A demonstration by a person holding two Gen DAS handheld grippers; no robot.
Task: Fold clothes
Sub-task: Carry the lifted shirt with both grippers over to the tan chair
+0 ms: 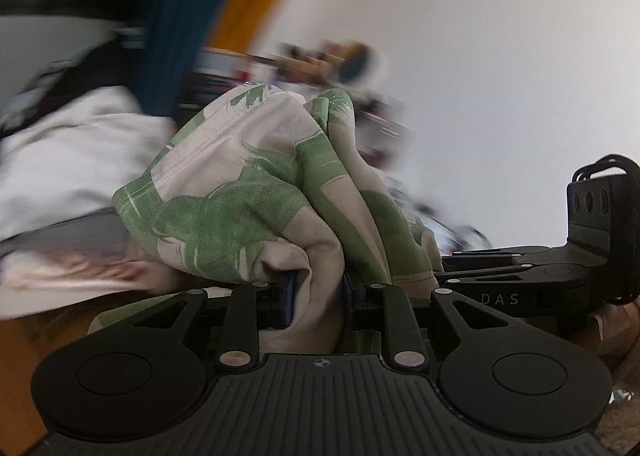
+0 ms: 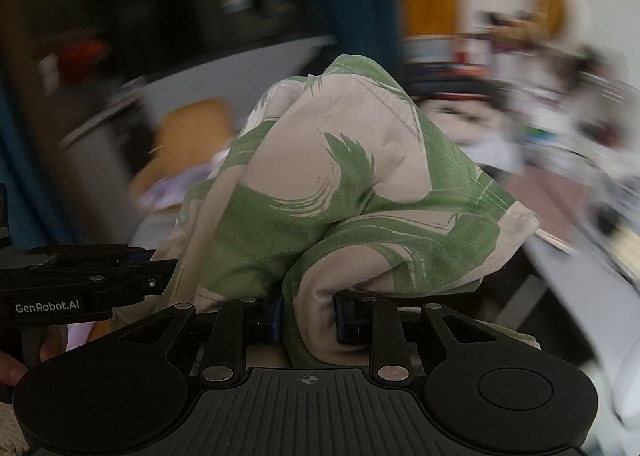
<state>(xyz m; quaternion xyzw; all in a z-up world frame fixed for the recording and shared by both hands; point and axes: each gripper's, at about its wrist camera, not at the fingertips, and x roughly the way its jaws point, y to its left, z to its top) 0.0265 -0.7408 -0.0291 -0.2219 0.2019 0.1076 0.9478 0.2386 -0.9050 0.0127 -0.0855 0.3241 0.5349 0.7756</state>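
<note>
Between your left gripper's (image 1: 318, 298) blue pads sits a thick bunch of the green-and-cream printed garment (image 1: 256, 192), jaws closed onto it. Just beside it, your right gripper (image 2: 308, 314) pinches another fold of that garment (image 2: 344, 184), which is lifted up, crumpled between them.

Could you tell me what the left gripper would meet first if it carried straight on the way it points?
The green-patterned garment already clamped in the left gripper; it bunches directly ahead, and what lies beyond is blurred.

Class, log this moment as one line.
task: fold clothes | left gripper: shut on green-print garment | right gripper: shut on same garment | background: blurred
</note>
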